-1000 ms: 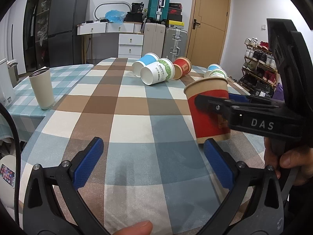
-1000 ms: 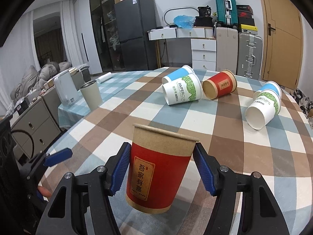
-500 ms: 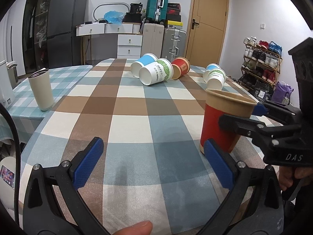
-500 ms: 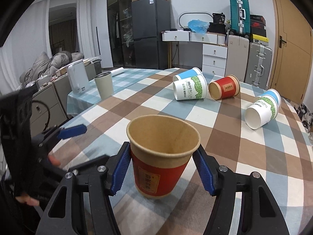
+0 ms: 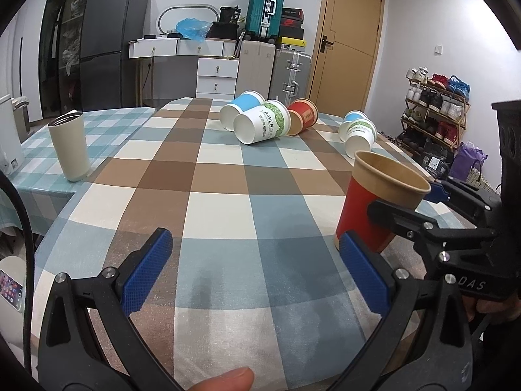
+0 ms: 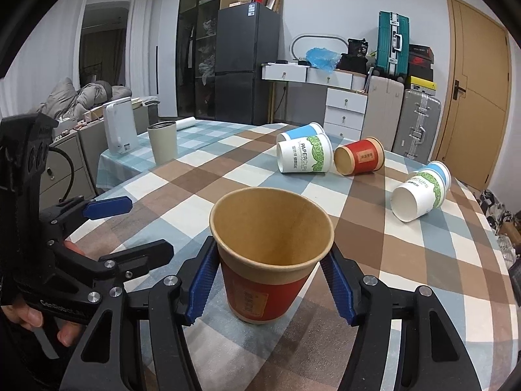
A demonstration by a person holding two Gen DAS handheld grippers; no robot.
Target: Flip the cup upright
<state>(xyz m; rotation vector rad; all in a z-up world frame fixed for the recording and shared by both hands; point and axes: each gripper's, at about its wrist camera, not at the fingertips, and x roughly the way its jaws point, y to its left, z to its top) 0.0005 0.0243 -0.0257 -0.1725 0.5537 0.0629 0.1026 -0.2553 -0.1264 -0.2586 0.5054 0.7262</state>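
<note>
A red paper cup with a brown rim (image 6: 265, 260) stands mouth up on the checked tablecloth (image 6: 407, 260), tilted slightly. My right gripper (image 6: 270, 285) is shut on it, a blue pad on each side. In the left wrist view the same red cup (image 5: 379, 205) stands at the right, held by the right gripper (image 5: 420, 208). My left gripper (image 5: 257, 273) is open and empty over the near part of the tablecloth (image 5: 228, 195), left of the cup.
Several paper cups lie on their sides further back: a blue one (image 6: 301, 132), a green-print one (image 6: 306, 158), a red one (image 6: 358, 156) and a pair at the right (image 6: 421, 189). A beige tumbler (image 6: 162, 141) stands at the left.
The right gripper has lowered and tipped forward with the red cup, so I look further into its mouth. The left gripper has stayed still and open.
</note>
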